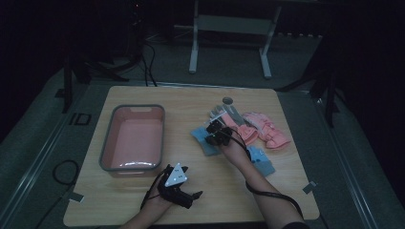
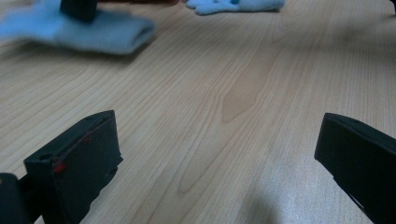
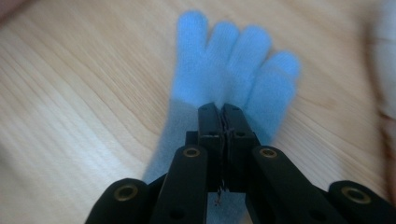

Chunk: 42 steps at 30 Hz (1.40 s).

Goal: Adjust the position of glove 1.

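Observation:
A light blue glove (image 1: 201,139) (image 3: 224,60) lies flat on the wooden table (image 1: 200,191), fingers spread away from my right gripper. My right gripper (image 1: 213,132) (image 3: 223,112) points down on the glove's palm, its jaws pressed together with a pinch of the blue fabric between them. My left gripper (image 1: 193,198) (image 2: 217,135) rests low near the table's front edge, jaws wide apart over bare wood with nothing between them. The left gripper view shows the same blue glove (image 2: 102,32) farther off under the right gripper.
A grey-rimmed pink bin (image 1: 107,148) stands at the left of the table. A second blue glove (image 1: 261,161) lies by the right forearm. Pink gloves (image 1: 265,128) and a grey-white glove (image 1: 219,113) lie behind the right gripper. A small round disc (image 1: 227,100) sits farther back.

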Motion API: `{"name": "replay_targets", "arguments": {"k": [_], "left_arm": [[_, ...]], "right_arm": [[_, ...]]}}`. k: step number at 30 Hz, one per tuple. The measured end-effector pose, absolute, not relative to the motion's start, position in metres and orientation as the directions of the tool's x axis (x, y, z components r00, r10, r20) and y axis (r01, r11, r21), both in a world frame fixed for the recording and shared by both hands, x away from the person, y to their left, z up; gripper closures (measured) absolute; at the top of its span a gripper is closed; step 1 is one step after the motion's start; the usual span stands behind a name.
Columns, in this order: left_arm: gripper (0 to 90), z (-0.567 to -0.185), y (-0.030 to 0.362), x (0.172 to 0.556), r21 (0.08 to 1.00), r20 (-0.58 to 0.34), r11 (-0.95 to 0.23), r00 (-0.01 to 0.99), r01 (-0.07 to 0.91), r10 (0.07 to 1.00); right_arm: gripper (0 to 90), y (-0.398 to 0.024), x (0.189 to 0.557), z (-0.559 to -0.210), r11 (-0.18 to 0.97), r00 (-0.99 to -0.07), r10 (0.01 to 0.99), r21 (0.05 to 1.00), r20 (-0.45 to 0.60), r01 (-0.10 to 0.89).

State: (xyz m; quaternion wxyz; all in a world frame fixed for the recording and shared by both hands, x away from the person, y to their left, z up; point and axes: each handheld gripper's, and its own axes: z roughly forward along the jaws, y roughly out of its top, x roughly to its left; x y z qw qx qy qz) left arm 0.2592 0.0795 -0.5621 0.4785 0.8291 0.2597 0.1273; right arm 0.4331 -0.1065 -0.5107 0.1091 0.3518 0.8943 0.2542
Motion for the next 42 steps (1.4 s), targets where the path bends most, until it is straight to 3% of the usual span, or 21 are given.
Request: {"name": "replay_targets", "arguments": {"k": [16,25,42], "left_arm": [[0.3,-0.562,0.078,0.259,0.856,-0.038,-0.413,0.835,0.311,0.550],[0.3,-0.562,0.077,0.259,0.857,-0.029,-0.418,0.838,0.301,0.545],[0.3,-0.562,0.076,0.259,0.853,-0.034,-0.421,0.838,0.309,0.545]], "right_arm": [[88.3,-0.133,0.354,-0.473,0.482,-0.558,0.828,0.578,-0.055,0.658],[88.2,-0.137,0.334,-0.497,0.439,-0.501,0.865,0.537,-0.035,0.720],[84.1,-0.143,0.333,-0.532,0.408,-0.476,0.879,0.510,0.003,0.757]]}}
